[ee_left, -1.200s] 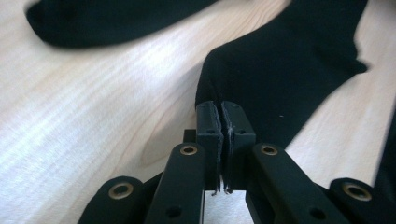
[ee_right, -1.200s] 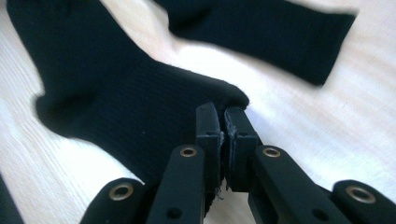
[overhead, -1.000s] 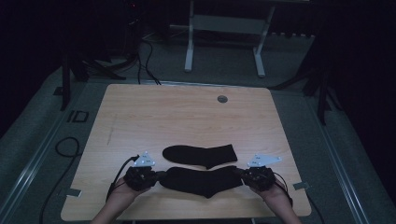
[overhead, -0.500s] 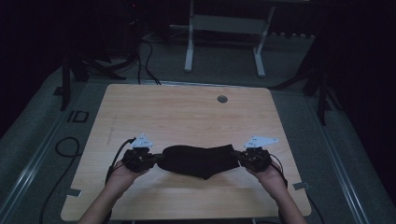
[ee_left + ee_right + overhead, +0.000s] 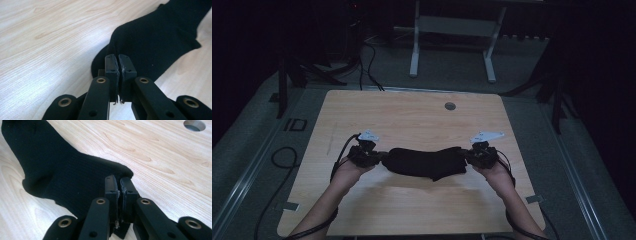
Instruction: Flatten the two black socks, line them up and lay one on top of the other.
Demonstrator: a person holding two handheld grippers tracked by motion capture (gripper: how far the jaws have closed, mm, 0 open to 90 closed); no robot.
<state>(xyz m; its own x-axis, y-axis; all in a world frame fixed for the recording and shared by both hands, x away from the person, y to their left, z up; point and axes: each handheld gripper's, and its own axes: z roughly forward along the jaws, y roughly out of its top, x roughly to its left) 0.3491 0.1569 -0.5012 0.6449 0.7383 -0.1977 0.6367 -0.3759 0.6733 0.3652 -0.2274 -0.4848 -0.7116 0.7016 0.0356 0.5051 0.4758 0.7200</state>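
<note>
Black knitted fabric sock (image 5: pixel 424 162) hangs stretched between the two claws above the front half of the light wood-grain counter (image 5: pixel 412 120), its middle sagging slightly toward the surface; a second sock beneath it cannot be made out. Left claw (image 5: pixel 379 157) is pressed together on one end of the sock, and the left gripper view confirms the pads pinching a fold of dark fabric (image 5: pixel 150 42) at the jaw tips (image 5: pixel 120 60). Right claw (image 5: pixel 469 157) is likewise pinching the opposite end, with cloth caught between its closed pads (image 5: pixel 120 182) and the sock's body (image 5: pixel 62 175) trailing away over the wood. A round grey grommet hole (image 5: pixel 450 106) sits well clear, near the far edge. Judged step: carrying the sock taut. To do it well, both claws should travel level and together, keeping even tension so neither end slips, then lower it flat without bunching.
</note>
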